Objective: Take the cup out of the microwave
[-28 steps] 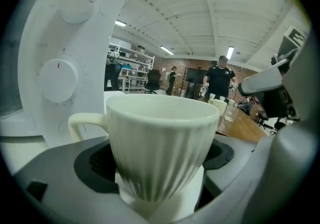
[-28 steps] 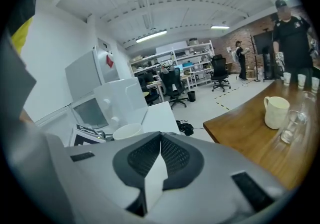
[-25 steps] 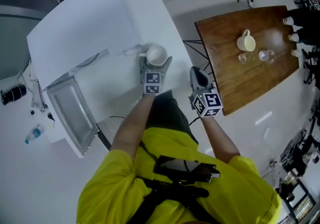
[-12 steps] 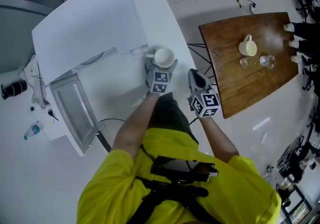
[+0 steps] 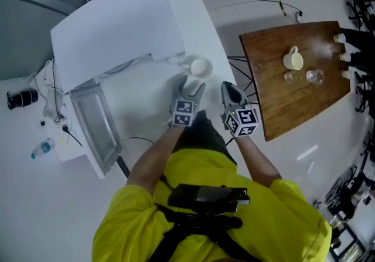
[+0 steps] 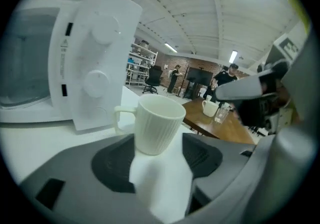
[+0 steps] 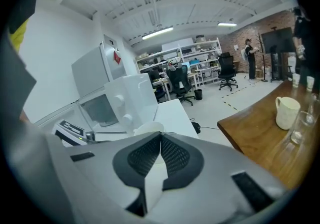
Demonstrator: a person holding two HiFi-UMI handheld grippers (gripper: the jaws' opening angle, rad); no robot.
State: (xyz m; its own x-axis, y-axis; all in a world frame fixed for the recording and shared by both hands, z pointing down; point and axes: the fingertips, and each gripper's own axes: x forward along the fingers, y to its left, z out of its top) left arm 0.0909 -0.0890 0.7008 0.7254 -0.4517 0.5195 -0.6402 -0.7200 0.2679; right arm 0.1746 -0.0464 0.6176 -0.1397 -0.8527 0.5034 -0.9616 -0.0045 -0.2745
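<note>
Cup [image 5: 201, 68] is out of the microwave [image 5: 111, 32] and stands upright on the white tabletop [image 5: 199, 14], just in front of the oven's control side, with its handle turned back toward the oven. It is a pale, ribbed cup, and from the left gripper view it [image 6: 159, 124] sits right beside the panel with the two round knobs [image 6: 102, 27]. The microwave door [image 5: 96, 126] hangs open toward the person, well to the left of the cup. The left gripper [image 5: 188, 87] points at the cup from the person's side. Its jaws are apart and closing, with the cup standing just beyond their tips rather than between the pads, so nothing is gripped. In that gripper's own view, only bare white tabletop shows in the gap between the two dark pads [image 6: 116, 164]. The right gripper [image 5: 229, 89] hovers beside the left one, near the tabletop's edge. Its jaws are clenched together, the two mesh pads [image 7: 142, 160] meeting at their tips with nothing caught between them. To the right, apart from the white tabletop, a wooden table [image 5: 304, 102] carries a cream mug [image 5: 292, 58] and a couple of clear glasses [image 5: 314, 77]. A small bottle [image 5: 41, 150] lies on the floor at the far left. The person holding both grippers wears a bright yellow top [image 5: 146, 220].
</note>
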